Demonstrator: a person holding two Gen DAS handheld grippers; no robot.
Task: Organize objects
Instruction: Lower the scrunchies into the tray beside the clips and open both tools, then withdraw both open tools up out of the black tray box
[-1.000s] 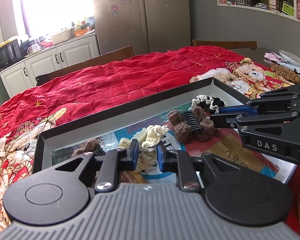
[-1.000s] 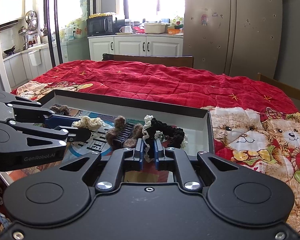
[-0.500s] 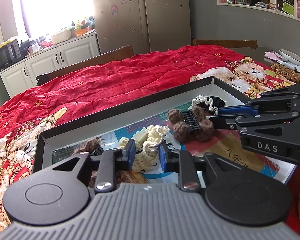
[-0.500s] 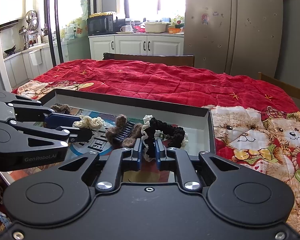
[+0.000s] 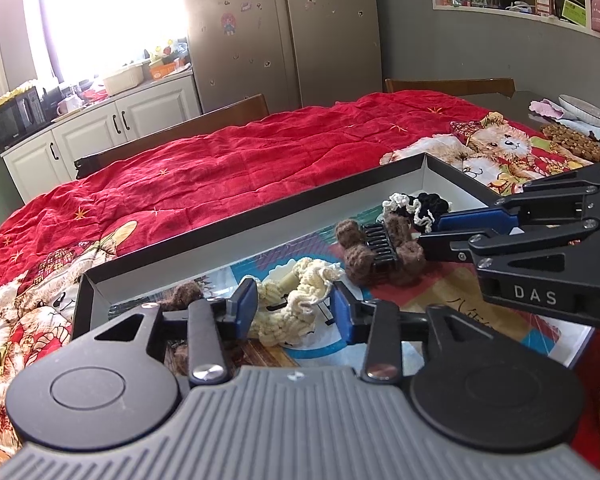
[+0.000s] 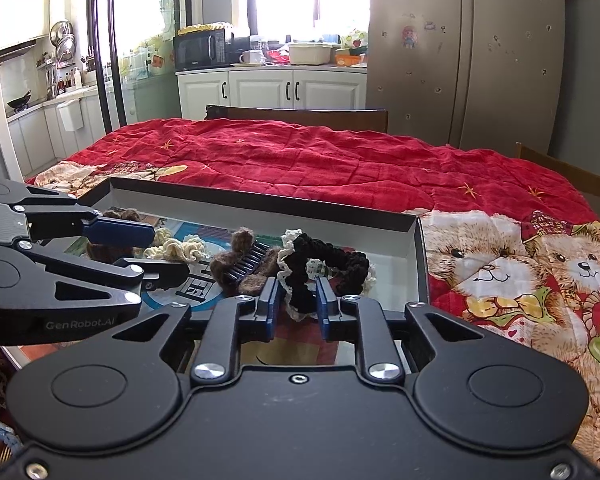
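The left wrist camera sits low behind the left gripper (image 5: 294, 306) and looks forward along its fingers, very close to the tray (image 5: 228, 236). The right wrist camera sits the same way behind the right gripper (image 6: 297, 300). Both see the tray, the red blanket (image 6: 320, 160) past the fingers and the fridge (image 5: 280, 28) far ahead. Each camera also sees the other gripper coming in from the side.

Two scrunchies (image 5: 296, 300), perhaps two claw clips (image 5: 380, 246)
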